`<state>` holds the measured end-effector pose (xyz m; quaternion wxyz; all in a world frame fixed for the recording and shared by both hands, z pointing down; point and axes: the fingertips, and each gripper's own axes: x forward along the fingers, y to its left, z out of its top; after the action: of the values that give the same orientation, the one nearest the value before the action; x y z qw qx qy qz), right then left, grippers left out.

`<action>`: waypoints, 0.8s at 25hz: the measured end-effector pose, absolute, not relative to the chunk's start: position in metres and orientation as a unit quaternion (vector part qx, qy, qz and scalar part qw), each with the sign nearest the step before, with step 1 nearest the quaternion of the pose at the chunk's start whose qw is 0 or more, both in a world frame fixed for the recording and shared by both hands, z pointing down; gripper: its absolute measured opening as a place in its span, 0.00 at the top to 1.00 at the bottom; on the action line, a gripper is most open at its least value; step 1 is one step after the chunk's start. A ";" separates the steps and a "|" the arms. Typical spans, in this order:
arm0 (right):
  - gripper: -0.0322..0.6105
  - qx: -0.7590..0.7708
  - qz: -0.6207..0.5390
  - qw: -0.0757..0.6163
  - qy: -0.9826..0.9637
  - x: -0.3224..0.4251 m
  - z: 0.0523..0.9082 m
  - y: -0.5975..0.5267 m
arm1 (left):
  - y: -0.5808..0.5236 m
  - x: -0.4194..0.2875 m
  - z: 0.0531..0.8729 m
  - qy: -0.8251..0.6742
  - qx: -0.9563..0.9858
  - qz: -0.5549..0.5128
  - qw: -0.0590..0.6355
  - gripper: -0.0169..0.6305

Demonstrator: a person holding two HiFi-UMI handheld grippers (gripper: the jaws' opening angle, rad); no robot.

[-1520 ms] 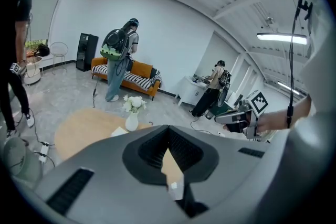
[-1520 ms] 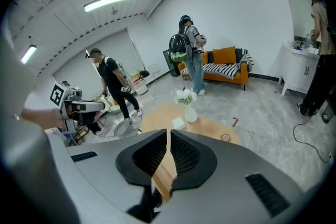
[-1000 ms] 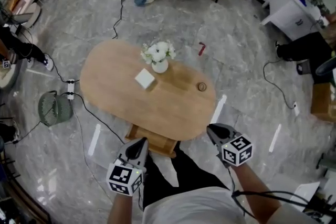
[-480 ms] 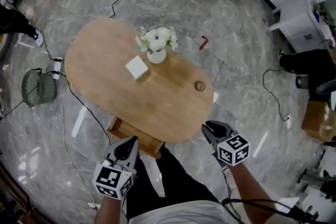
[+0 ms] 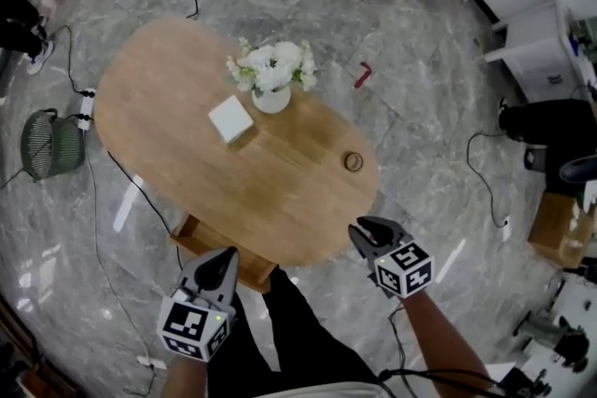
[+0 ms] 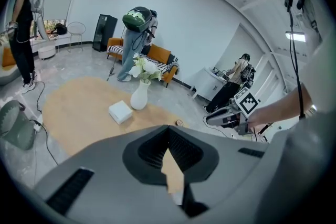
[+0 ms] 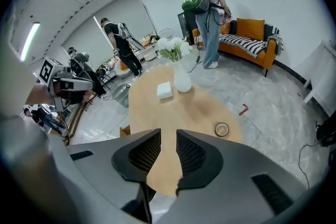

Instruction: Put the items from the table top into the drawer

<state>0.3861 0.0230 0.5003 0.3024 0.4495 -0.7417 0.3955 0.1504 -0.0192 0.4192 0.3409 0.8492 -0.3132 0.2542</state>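
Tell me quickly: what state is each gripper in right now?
Left gripper: closed, fingers meeting at the tips, holding nothing.
Right gripper: open a little, holding nothing.

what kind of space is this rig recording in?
Likely a mock living room in a lab or studio: an oval wooden coffee table with a vase of flowers, an orange sofa, and loose cables across the marble-look floor.
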 end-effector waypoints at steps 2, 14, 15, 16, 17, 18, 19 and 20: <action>0.78 0.446 0.394 0.307 -0.743 0.391 0.512 0.016 | -0.021 0.154 0.429 -0.313 0.849 0.256 0.340 0.97; 0.76 0.431 0.390 0.342 -0.739 0.422 0.591 -0.017 | -0.024 0.180 0.485 -0.311 0.842 0.260 0.356 0.97; 0.76 0.429 0.390 0.345 -0.738 0.424 0.597 -0.018 | -0.023 0.182 0.490 -0.311 0.842 0.258 0.358 0.97; 0.76 0.429 0.390 0.347 -0.737 0.426 0.603 -0.020 | -0.022 0.184 0.494 -0.310 0.841 0.257 0.360 0.97; 0.76 0.428 0.390 0.350 -0.736 0.428 0.609 -0.022 | -0.021 0.186 0.498 -0.309 0.840 0.257 0.364 0.97; 0.76 0.429 0.390 0.352 -0.735 0.430 0.614 -0.024 | -0.021 0.188 0.502 -0.308 0.838 0.259 0.369 0.97; 0.76 0.429 0.389 0.353 -0.735 0.431 0.619 -0.026 | -0.020 0.190 0.506 -0.306 0.837 0.260 0.372 0.97; 0.76 0.429 0.388 0.354 -0.734 0.432 0.625 -0.029 | -0.020 0.192 0.510 -0.305 0.837 0.260 0.373 0.97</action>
<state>0.4320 -0.0290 0.6249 0.3544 0.4295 -0.7343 0.3883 0.1915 -0.0195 0.5101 0.3727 0.8369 -0.3051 0.2601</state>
